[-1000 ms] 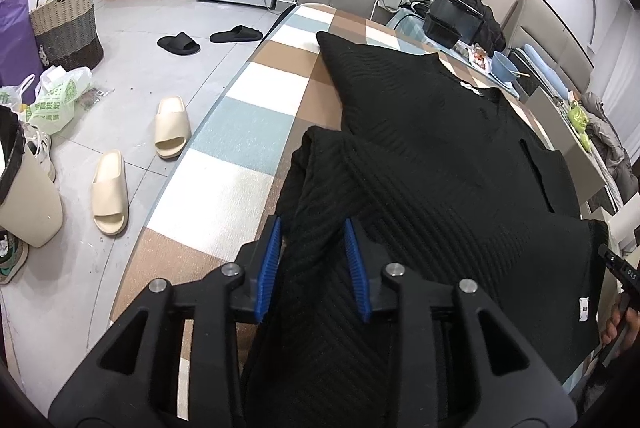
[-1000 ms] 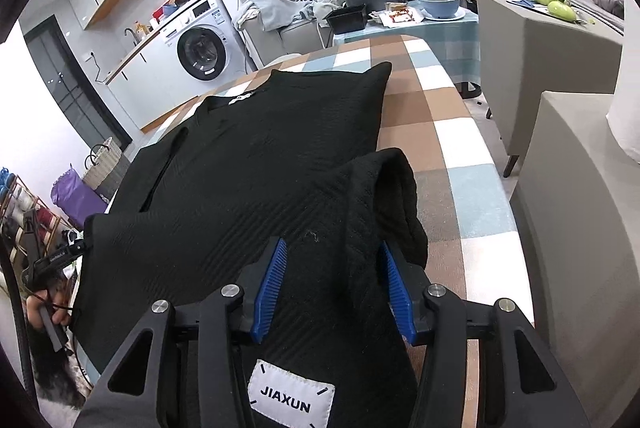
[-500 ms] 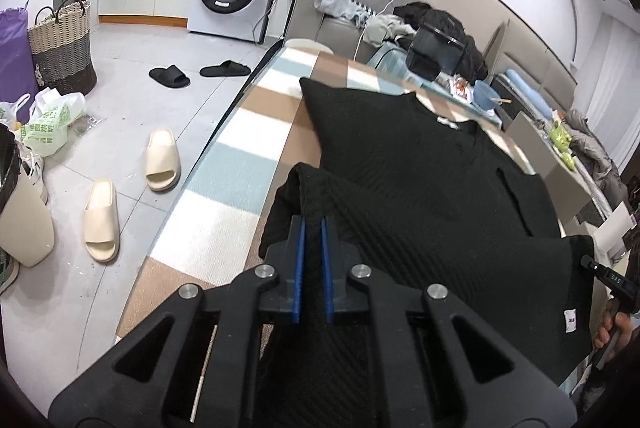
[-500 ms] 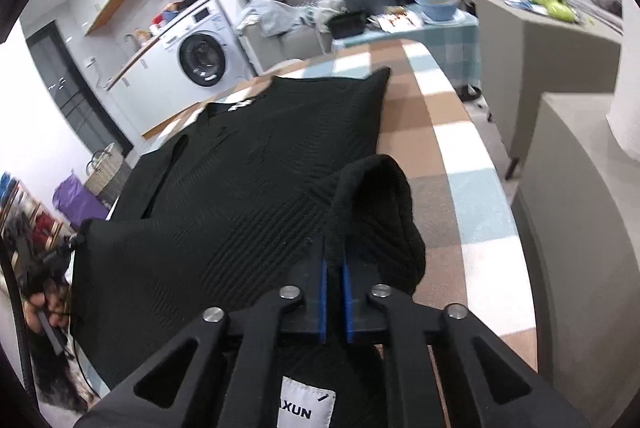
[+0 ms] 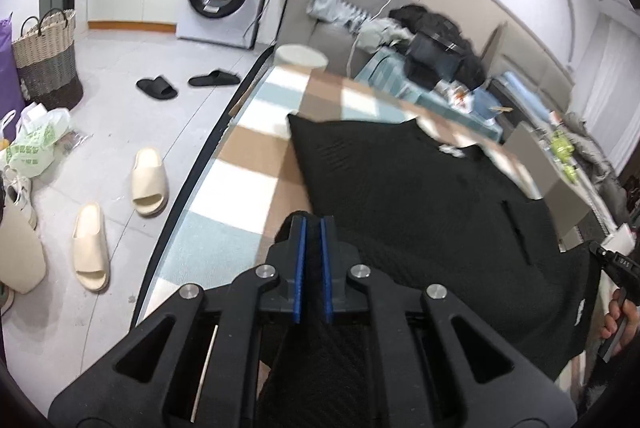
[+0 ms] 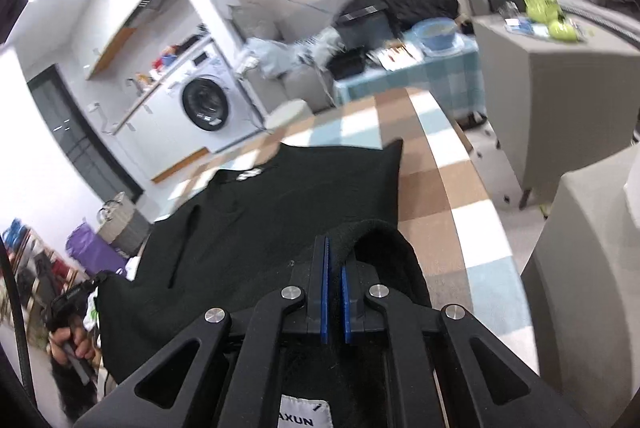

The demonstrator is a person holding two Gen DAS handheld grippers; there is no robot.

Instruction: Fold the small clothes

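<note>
A black knit sweater lies spread on a checked table, collar at the far end. My left gripper is shut on the sweater's near left corner and holds the fabric raised off the table. In the right wrist view the same sweater shows, with a white label near the bottom. My right gripper is shut on the near right corner, where the fabric bunches up over the fingers. The cloth between each gripper's blue pads is mostly hidden.
The checked table has its right edge close to a grey armchair. On the floor to the left lie beige slippers, black slippers, a wicker basket and a washing machine. A cluttered side table stands beyond.
Both grippers closed from open onto the sweater's near corners, then lifted and moved forward over the garment; the views now look higher and farther along the table.
</note>
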